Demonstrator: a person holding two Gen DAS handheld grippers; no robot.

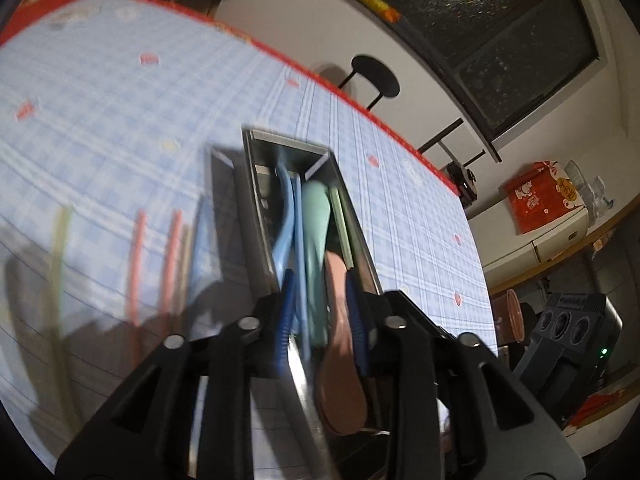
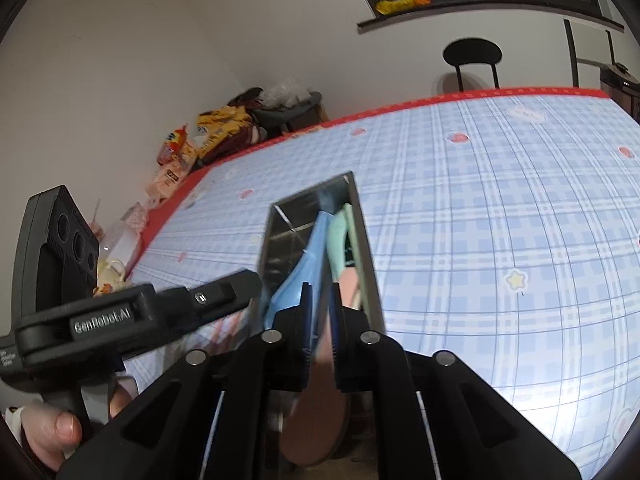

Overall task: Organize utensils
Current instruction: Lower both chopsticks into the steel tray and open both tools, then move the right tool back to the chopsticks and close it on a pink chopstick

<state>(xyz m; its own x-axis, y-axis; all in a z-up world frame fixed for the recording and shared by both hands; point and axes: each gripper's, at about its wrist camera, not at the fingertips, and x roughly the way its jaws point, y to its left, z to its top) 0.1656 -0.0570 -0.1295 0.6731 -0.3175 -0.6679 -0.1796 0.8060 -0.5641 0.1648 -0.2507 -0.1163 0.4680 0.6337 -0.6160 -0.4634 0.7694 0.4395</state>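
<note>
Straws (image 1: 138, 264) or thin sticks, pink and green, are lying blurry on the checked worktop (image 1: 100, 128) at the far left of the left view. Next to them the shiny metal box (image 1: 360, 240) is sitting on the worktop, and the blue, green and pink spoons are lying inside it. The left gripper (image 1: 320, 320) is sitting at the near end of the box with its fingers narrow around the spoon handles, but I cannot tell if it is really holding one. In the right view the right gripper (image 2: 320, 320) is pinching the pink spoon (image 2: 316, 420), with the round end hanging near the camera. The two grippers are crowding each other, so they could be bumping. A bump could be tipping the box or knocking the pink spoon loose.
</note>
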